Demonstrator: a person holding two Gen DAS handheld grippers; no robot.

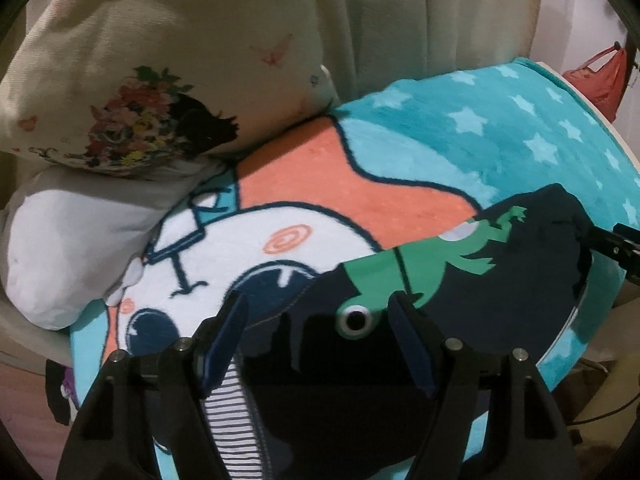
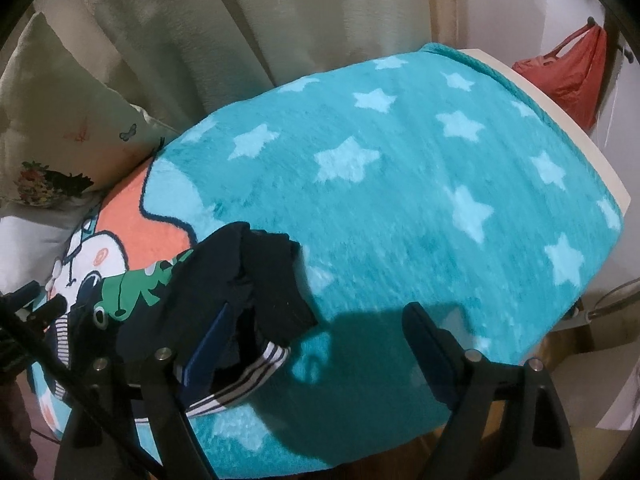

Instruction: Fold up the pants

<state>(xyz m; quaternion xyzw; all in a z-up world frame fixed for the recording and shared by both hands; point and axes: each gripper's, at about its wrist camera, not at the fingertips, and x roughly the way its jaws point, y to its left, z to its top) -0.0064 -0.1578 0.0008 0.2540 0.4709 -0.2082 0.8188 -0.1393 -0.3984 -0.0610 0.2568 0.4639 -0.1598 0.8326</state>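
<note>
Dark navy pants [image 1: 500,280] with a green dinosaur print [image 1: 424,268] and a striped lining lie on a teal star blanket [image 1: 460,136]. My left gripper [image 1: 320,320] is open just above the pants near the dinosaur's eye, nothing between its fingers. In the right wrist view the pants [image 2: 256,276] are bunched at the lower left. My right gripper [image 2: 320,328] is open over the blanket [image 2: 400,184], its left finger [image 2: 212,344] against the pants' edge by the striped lining [image 2: 248,376]. The right gripper's tip shows at the right edge of the left wrist view [image 1: 616,244].
A cream floral pillow [image 1: 152,80] and a white cushion [image 1: 68,236] lie at the back left. Curtains [image 2: 280,12] hang behind. A red bag [image 2: 568,68] hangs on the wall at right. The table's pale edge [image 2: 580,136] shows past the blanket.
</note>
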